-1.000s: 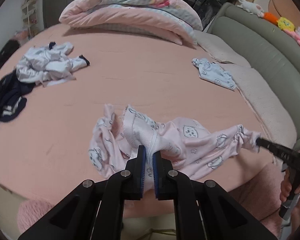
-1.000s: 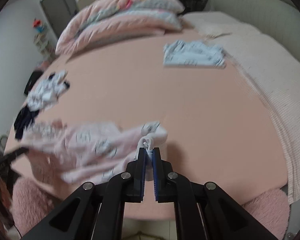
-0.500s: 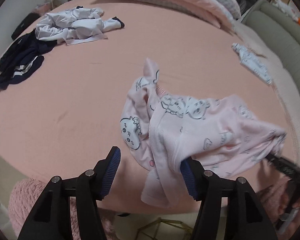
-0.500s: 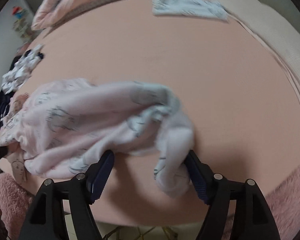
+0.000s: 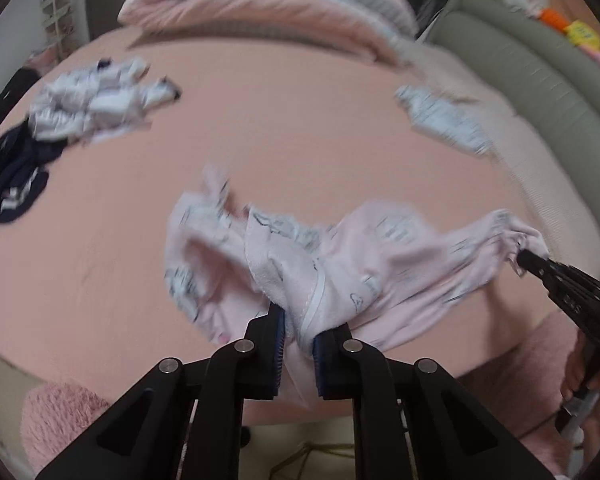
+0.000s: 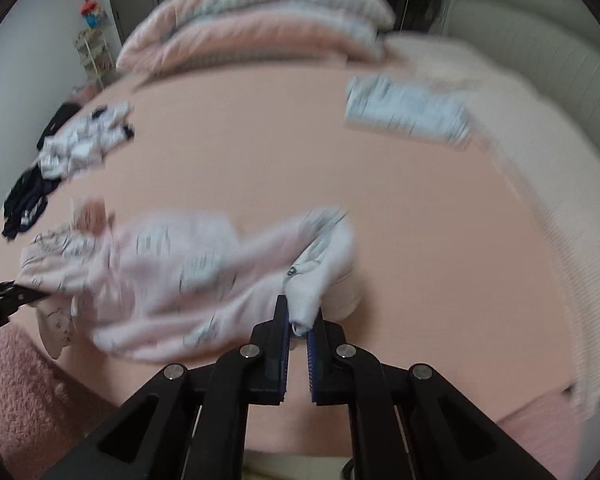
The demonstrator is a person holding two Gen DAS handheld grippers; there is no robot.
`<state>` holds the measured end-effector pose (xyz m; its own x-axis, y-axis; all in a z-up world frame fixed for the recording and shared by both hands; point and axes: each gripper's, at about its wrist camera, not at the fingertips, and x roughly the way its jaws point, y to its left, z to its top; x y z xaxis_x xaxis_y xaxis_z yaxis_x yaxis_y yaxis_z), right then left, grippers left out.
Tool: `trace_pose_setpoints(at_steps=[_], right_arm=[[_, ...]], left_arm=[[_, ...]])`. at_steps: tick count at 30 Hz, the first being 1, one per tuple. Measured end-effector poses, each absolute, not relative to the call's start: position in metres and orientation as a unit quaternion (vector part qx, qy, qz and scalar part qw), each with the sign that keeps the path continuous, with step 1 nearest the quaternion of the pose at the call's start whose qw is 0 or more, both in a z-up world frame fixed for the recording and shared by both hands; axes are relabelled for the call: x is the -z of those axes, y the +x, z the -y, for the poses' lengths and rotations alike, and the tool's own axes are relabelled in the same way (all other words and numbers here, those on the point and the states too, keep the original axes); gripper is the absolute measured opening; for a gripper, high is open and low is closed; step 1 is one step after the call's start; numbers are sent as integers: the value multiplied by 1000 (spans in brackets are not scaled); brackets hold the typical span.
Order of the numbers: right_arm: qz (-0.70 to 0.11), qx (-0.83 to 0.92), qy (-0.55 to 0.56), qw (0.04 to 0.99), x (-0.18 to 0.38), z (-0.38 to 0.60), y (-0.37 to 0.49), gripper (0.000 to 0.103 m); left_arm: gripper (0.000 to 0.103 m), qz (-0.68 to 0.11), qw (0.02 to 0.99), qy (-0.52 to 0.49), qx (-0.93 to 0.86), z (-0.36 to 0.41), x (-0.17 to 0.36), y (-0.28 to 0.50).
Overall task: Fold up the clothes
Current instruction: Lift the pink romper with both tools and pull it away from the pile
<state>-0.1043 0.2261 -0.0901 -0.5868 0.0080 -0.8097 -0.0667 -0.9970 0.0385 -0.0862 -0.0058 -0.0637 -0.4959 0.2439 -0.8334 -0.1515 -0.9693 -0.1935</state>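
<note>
Both claws clamped on the pink garment [image 5: 380, 256] at the bed's [image 5: 300, 128] near edge: left claw [image 5: 298, 332] mid-cloth, right claw [image 6: 298, 320] at one end. Open sheet beyond, toward the far piles.

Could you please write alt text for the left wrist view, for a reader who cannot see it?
The left gripper is shut on a pale pink printed garment, stretched across a pink bed to the right gripper, which grips its far end. White and navy clothes lie at left, a folded pale item at right; the image is blurred.
</note>
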Motion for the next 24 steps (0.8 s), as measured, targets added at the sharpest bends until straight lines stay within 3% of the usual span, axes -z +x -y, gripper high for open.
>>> trace_pose_setpoints(at_steps=[8,11,14,20,21,23,24], right_arm=[[-40,-943,-327,35,-17,-246,-81,5],[-23,-951,-306,30,-39,-242,-81,5],[-2,-939,-342,23,-25,-235,-106,5],[-77,-862,-500,-34,81,-219,-126,6],[-80,-850,-520,-40,97,-215,-122,6],[-60,-836,-544,-45,117,-208,-111,8],[-59,-833,-548,-47,121,-209,-107,11]], left_arm=[[10,87,171,-393,-899,20,-37,-80],[10,60,158,-375,-911,15,-55,-99],[10,76,133,-430,-890,21,-11,-122],[11,106,79,-536,-834,33,76,-169],[14,111,71,-552,-824,34,90,-176],[30,120,74,-549,-824,39,96,-170],[50,115,71,-541,-830,42,93,-166]])
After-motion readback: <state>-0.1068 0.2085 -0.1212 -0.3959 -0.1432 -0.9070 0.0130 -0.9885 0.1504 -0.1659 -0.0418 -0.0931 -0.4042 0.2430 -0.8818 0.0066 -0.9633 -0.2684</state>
